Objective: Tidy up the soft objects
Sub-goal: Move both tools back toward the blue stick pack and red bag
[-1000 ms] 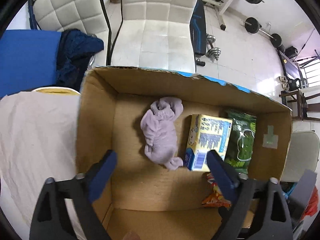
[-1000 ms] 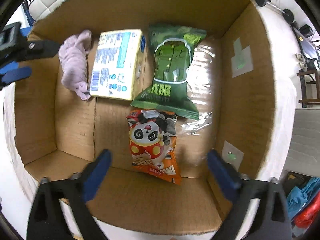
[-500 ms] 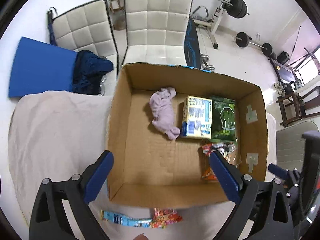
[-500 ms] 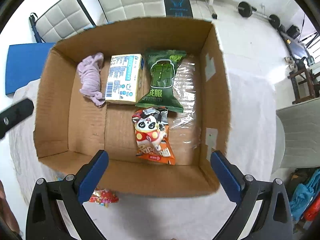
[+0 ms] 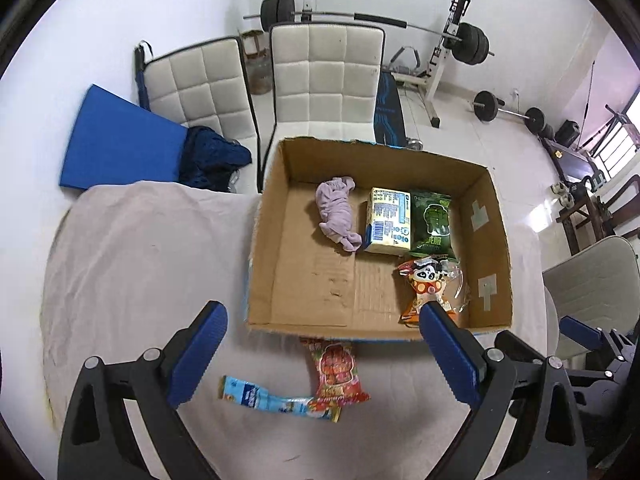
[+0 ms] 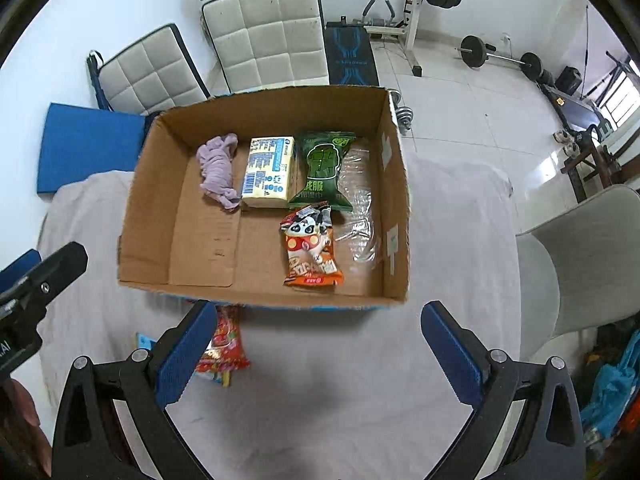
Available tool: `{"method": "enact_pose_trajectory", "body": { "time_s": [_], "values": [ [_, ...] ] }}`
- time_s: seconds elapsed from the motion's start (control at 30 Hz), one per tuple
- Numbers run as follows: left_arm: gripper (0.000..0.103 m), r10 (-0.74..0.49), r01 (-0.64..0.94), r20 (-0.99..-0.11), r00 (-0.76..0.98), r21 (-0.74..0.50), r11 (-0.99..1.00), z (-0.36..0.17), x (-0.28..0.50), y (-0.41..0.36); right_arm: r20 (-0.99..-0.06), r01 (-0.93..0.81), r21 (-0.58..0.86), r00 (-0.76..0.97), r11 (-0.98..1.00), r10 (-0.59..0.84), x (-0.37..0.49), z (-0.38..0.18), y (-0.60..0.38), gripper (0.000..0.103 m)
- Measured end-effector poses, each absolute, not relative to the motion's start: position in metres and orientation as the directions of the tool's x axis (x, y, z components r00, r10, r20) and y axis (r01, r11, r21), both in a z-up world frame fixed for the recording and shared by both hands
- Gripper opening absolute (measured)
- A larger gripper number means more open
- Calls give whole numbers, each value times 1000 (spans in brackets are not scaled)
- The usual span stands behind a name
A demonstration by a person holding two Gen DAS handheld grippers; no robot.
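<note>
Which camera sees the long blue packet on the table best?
The left wrist view. There the long blue packet lies fully in sight on the cloth, in front of the cardboard box and beside the red snack bag. The right wrist view shows only a blue corner behind a gripper finger.

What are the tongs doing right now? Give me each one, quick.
Left tongs: open, holding nothing, above the cloth in front of the cardboard box.
Right tongs: open, holding nothing.
</note>
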State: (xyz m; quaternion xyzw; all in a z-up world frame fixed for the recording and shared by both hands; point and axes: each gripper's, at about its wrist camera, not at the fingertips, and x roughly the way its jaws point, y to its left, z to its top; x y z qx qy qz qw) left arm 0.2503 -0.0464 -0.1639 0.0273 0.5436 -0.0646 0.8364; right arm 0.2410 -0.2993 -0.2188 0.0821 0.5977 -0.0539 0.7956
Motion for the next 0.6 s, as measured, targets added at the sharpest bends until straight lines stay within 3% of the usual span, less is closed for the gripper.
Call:
{"method": "enact_pose_trajectory", "body": {
  "time_s": [0.33, 0.53, 0.6],
  "values": [
    [98, -80, 117, -897, 434, -31, 993, -138, 220, -37, -941, 172, 129, 331, 977, 66, 206, -184, -295, 103],
    [98, 17, 26, -920, 391, 29, 999, -159, 215, -2, -962, 129, 182, 230, 975, 149, 209, -231, -270, 103],
    [98, 9, -41, -947, 322, -4, 999, -185, 209, 22, -964, 126, 225, 173, 966, 202, 210, -262, -256, 103]
  ]
}}
